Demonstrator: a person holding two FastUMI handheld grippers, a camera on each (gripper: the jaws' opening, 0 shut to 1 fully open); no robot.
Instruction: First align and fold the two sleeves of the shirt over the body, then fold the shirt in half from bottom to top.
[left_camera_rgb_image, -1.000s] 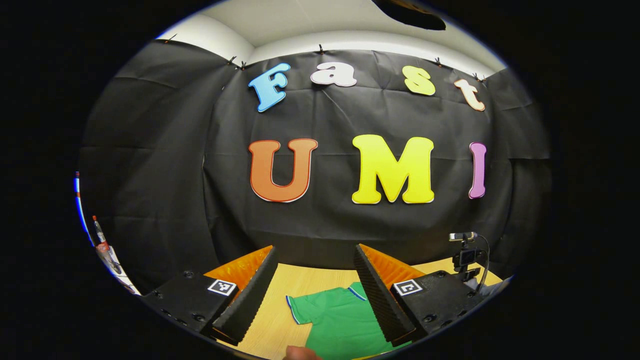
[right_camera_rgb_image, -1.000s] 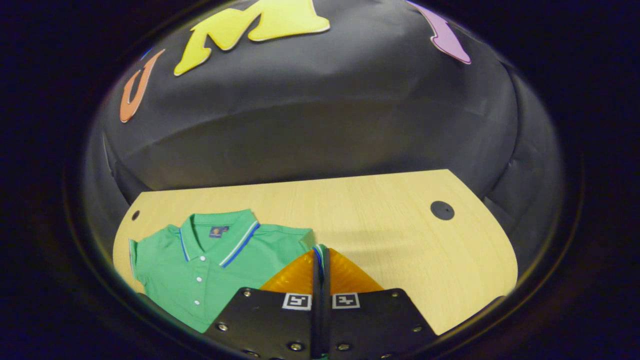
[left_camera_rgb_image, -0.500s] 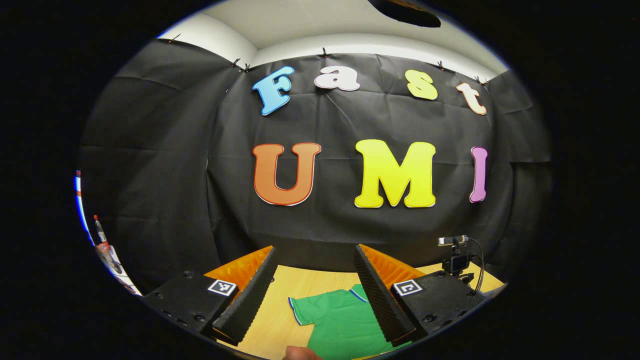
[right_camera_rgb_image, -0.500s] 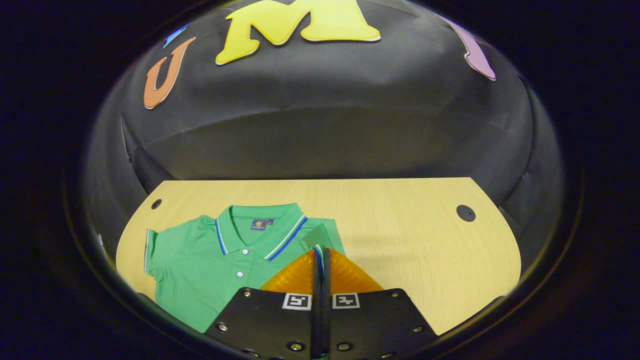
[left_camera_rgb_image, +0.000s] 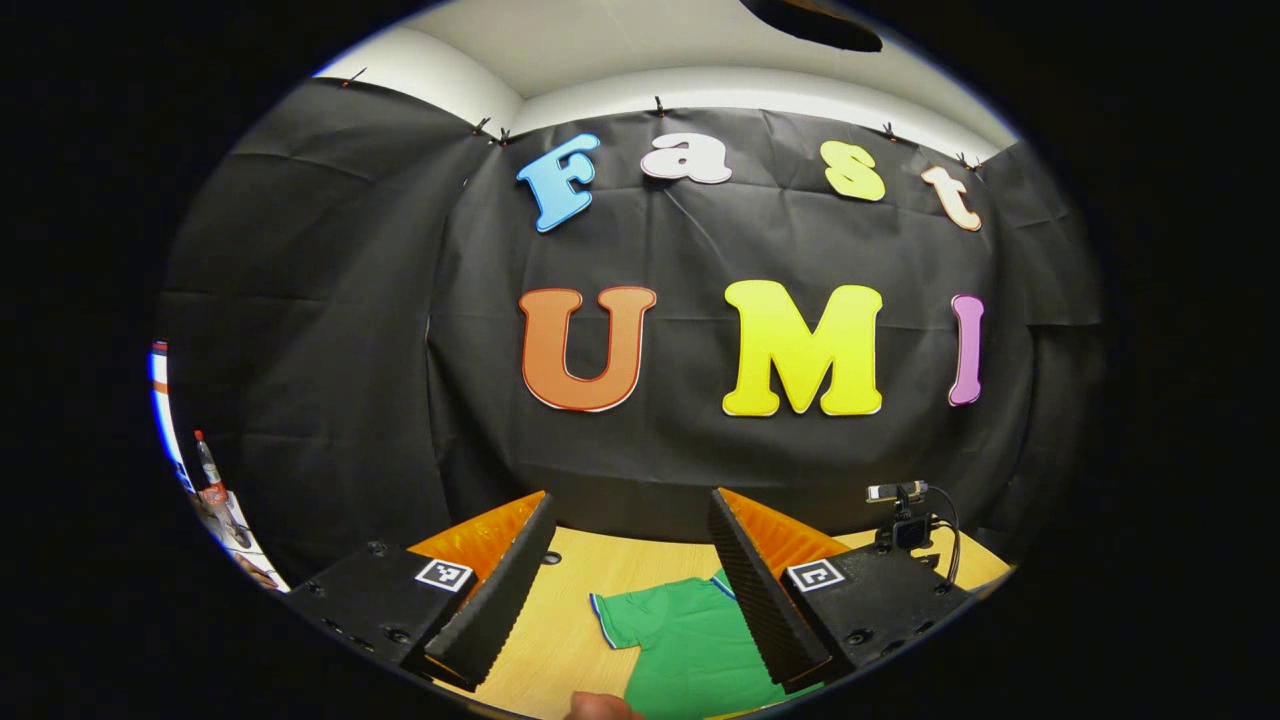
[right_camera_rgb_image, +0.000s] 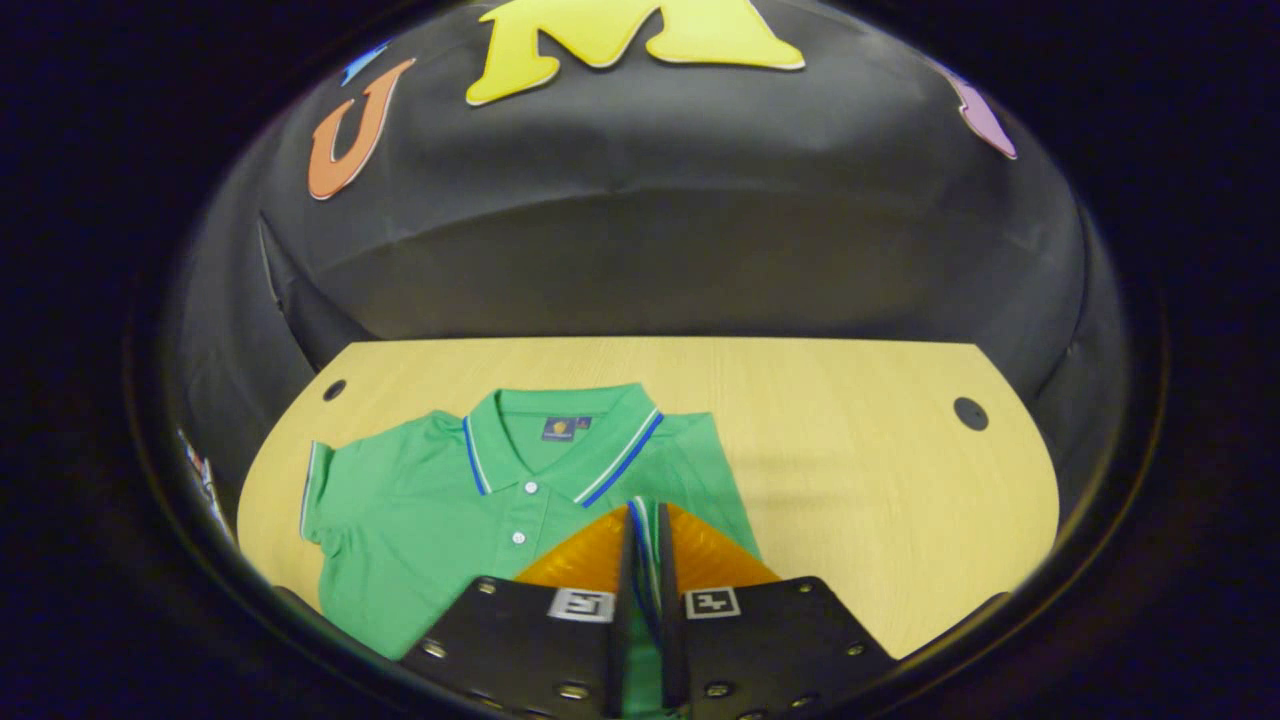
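I see the green shirt (right_camera_rgb_image: 430, 520) lying flat on the worktop (right_camera_rgb_image: 850, 440), collar toward the far wall, its long axis running near to far. My right gripper (right_camera_rgb_image: 641, 515) pinches its sleeve hem (right_camera_rgb_image: 645, 530) between clenched fingers; my left gripper (left_camera_rgb_image: 632, 510) hangs spread wide.

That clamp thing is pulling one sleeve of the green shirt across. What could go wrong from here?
The right hand-held gripper pinches just the striped cuff of the sleeve, a thin hold that may slip out mid-fold. Nothing pins the shirt to the smooth table, so the body might drag along. The left hand-held gripper hangs open above the far sleeve, so the sleeves may end up uneven.
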